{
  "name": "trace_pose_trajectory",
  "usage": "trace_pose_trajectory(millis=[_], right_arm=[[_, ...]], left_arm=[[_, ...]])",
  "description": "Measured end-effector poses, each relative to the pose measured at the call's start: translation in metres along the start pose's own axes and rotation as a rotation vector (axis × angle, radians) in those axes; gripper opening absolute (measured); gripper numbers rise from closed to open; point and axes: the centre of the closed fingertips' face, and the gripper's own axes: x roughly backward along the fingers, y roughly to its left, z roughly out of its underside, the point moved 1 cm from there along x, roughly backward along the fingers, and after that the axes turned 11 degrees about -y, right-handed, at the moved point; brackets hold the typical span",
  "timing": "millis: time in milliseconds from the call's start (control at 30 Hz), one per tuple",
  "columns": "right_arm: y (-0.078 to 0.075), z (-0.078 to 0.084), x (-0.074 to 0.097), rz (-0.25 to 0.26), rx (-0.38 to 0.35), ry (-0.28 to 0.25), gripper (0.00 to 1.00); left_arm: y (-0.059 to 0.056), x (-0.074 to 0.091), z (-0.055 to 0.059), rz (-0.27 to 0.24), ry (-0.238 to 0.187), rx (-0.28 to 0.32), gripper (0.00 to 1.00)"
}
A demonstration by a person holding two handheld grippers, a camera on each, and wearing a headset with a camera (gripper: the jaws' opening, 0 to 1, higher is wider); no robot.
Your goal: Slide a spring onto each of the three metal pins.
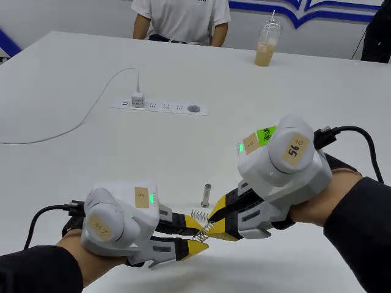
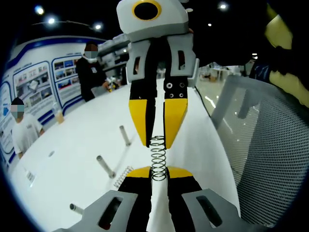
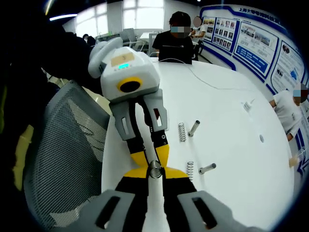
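A small metal spring [image 1: 205, 229] is held in the air between my two grippers, which face each other tip to tip. My left gripper [image 1: 201, 235] is shut on one end of the spring [image 2: 158, 157], and my right gripper [image 1: 212, 225] is shut on the other end. In the left gripper view the right gripper [image 2: 157, 140] points down at my own jaws. Three metal pins [image 2: 125, 135] [image 2: 105, 166] [image 2: 76, 209] are on the white table; one pin [image 1: 206, 195] stands just behind the grippers. Two loose springs [image 3: 181, 131] [image 3: 189, 170] lie beside the pins [image 3: 194, 128] [image 3: 207, 168].
A white power strip [image 1: 160, 106] with a plugged-in cable lies mid-table. An iced drink cup [image 1: 266, 46] stands at the far edge, where a person [image 1: 181, 18] sits. A grey mesh chair [image 2: 270, 145] is beside the table's near edge.
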Motion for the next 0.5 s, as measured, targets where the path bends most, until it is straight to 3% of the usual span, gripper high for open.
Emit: trace_pose_trajectory(millis=[200,500], right_arm=[[0.0021,0.0004,-0.002,-0.01,-0.02,-0.004,0.17],[0.0015,0.005,-0.0058,-0.007,-0.025,0.001,0.15]], left_arm=[[0.0,0.0009,0.0001,-0.003,-0.002,0.002,0.11],[-0.0011,0.0003,-0.0057,-0.006,-0.025,0.012,0.11]])
